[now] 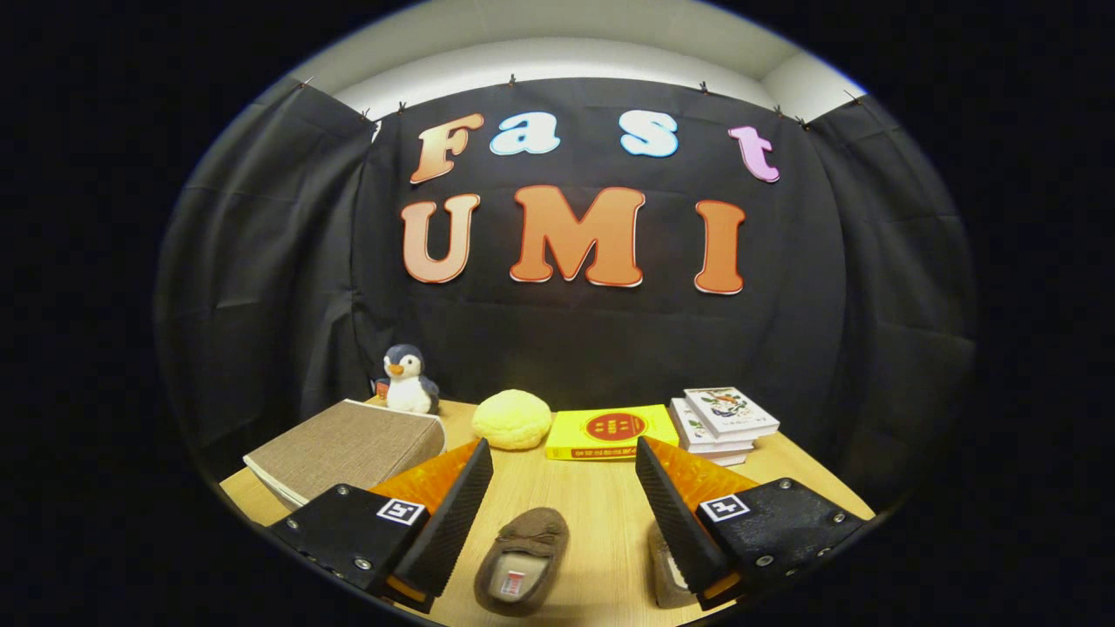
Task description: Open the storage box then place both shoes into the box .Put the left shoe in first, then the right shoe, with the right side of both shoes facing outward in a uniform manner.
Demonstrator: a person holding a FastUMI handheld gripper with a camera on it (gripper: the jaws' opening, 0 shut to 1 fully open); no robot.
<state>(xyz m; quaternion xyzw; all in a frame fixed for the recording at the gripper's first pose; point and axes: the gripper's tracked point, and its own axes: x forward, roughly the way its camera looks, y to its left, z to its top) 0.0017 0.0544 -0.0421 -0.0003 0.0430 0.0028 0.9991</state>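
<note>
Gripper (564, 501): fingers spread wide, holding nothing, above a wooden table (601, 496). Brown slipper (521, 562) lies between the fingers, opening up; a second slipper (666, 575) sits partly hidden behind the right finger. Closed fabric storage box (344, 448) stands left of the brown slipper; beyond the slipper: plush penguin (408, 380), yellow bun (512, 419), yellow book (610, 432), stacked books (721, 422).

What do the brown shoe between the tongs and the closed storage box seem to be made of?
Brown shoe: probably soft suede or fleece, matte and fuzzy, with a pale lining. Storage box: seemingly woven fabric over a stiff board, judging by its coarse linen-like texture and flat lid. The tongs are open, holding nothing.
</note>
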